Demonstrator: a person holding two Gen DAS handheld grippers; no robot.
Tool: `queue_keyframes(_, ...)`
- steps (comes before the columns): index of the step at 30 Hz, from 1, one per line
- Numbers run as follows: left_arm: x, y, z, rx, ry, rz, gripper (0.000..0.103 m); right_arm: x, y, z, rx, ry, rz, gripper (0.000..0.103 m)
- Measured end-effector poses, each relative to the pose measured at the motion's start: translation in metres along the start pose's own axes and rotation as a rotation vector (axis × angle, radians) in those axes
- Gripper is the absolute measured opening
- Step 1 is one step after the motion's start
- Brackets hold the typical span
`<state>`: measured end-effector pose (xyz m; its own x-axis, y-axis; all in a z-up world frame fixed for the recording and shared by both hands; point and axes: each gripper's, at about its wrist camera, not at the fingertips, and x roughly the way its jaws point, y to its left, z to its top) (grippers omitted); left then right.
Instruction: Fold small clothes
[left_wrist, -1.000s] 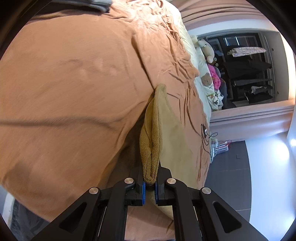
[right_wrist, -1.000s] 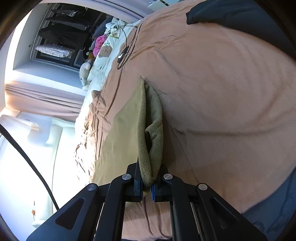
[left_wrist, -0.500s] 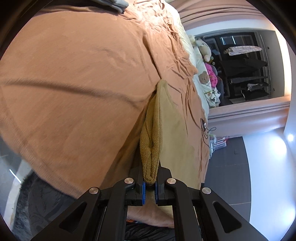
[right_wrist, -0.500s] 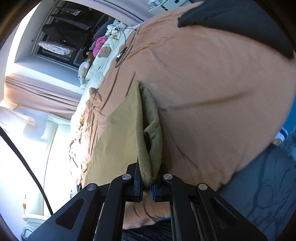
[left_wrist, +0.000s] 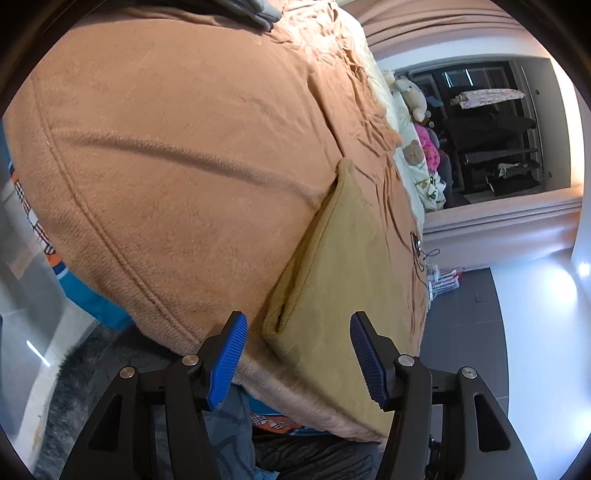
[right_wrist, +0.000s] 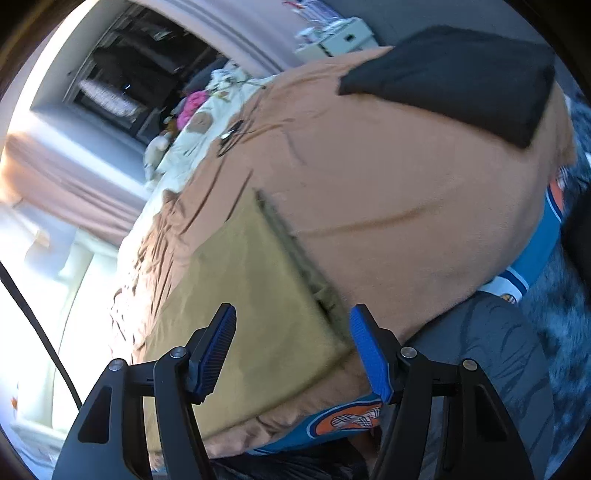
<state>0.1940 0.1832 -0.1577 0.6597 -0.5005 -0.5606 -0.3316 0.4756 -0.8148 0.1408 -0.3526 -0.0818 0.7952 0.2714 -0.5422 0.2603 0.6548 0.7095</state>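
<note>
No readable text, label, brand, number or sign showed in either view. The blue and orange printed sheet (right_wrist: 334, 419) under the bed's brown fleece blanket (left_wrist: 177, 177) carried only a checked emblem, with no legible lettering.

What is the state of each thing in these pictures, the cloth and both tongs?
Mustard cloth: folded, lying flat on the orange blanket, released.
Left tongs: open, jaws just opened, cloth corner lies between them, not pressed.
Right tongs: open, jaws just opened, nothing gripped.
Black garment: folded, lying at the blanket's far end.
Grey garment: folded pile at the blanket's far edge, partly out of view.
</note>
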Motion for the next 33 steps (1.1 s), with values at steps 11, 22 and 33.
queue_keyframes(11, 0.014, 0.014, -0.004, 0.024, 0.07, -0.009, 0.059, 0.026, 0.063, -0.029, -0.27, 0.066, -0.017, 0.063)
queue_keyframes(22, 0.03, -0.003, -0.006, 0.09, 0.127, -0.026, 0.059, 0.078, 0.11, -0.049, -0.473, 0.176, -0.007, 0.042)
queue_keyframes(33, 0.045, 0.0, 0.008, 0.087, 0.137, -0.012, 0.036, 0.143, 0.141, -0.061, -0.615, 0.294, -0.019, 0.018)
